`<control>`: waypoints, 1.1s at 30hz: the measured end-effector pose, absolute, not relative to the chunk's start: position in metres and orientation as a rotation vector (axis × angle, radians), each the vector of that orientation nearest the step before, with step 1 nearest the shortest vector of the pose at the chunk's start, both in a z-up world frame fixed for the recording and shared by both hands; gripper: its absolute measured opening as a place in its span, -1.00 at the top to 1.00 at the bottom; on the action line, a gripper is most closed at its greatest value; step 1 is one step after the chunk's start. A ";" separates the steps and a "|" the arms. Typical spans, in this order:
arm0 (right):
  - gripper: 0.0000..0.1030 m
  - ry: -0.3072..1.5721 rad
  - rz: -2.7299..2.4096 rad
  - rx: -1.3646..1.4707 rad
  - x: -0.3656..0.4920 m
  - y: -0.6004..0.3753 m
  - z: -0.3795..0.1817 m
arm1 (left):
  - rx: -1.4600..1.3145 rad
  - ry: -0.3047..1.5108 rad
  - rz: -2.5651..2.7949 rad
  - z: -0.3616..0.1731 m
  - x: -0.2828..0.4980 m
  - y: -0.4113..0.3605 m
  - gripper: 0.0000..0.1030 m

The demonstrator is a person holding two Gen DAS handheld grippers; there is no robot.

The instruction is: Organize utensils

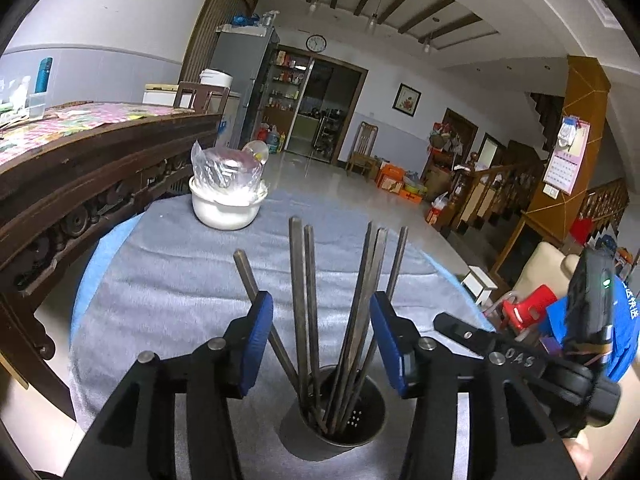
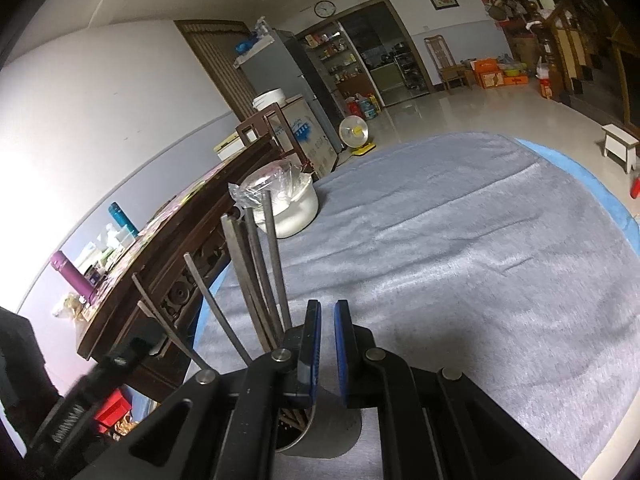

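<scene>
My left gripper (image 1: 321,332) hangs over the metal holder (image 1: 334,416), jaws wide, straddling the fanned chopsticks (image 1: 308,300) that stand in it. My right gripper (image 2: 327,348), jaws narrow with a slim gap, appears to pinch the holder's rim at 6 o'clock. To finish well, I judge I should steady the holder and withdraw without snagging sticks. Grey cloth (image 2: 460,260) covers the table; a white bowl (image 1: 226,208) sits at 11 o'clock; a wooden sideboard (image 1: 80,184) at 9.
</scene>
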State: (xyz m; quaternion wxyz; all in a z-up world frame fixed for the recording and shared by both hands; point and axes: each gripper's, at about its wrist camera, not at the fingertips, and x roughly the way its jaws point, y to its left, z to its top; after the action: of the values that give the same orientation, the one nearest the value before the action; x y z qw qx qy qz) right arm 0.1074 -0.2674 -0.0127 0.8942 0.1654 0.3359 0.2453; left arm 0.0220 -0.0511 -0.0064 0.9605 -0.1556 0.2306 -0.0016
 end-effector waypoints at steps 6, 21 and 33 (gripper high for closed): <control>0.82 0.686 0.507 0.352 0.106 -0.270 -0.010 | -0.323 0.429 -0.025 0.009 0.013 -0.054 -0.08; -0.70 0.558 0.512 0.265 0.067 -0.278 0.040 | -0.283 0.295 0.025 0.057 -0.043 -0.036 -0.55; -0.70 0.677 0.438 0.115 0.029 -0.268 0.004 | -0.210 0.687 0.253 -0.025 -0.010 -0.008 -0.61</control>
State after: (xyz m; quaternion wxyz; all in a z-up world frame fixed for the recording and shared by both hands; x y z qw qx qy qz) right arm 0.0289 -0.2679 0.0040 0.9183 0.0559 0.3290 0.2129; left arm -0.0099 -0.0083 -0.0245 0.9284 -0.1027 0.3351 0.1236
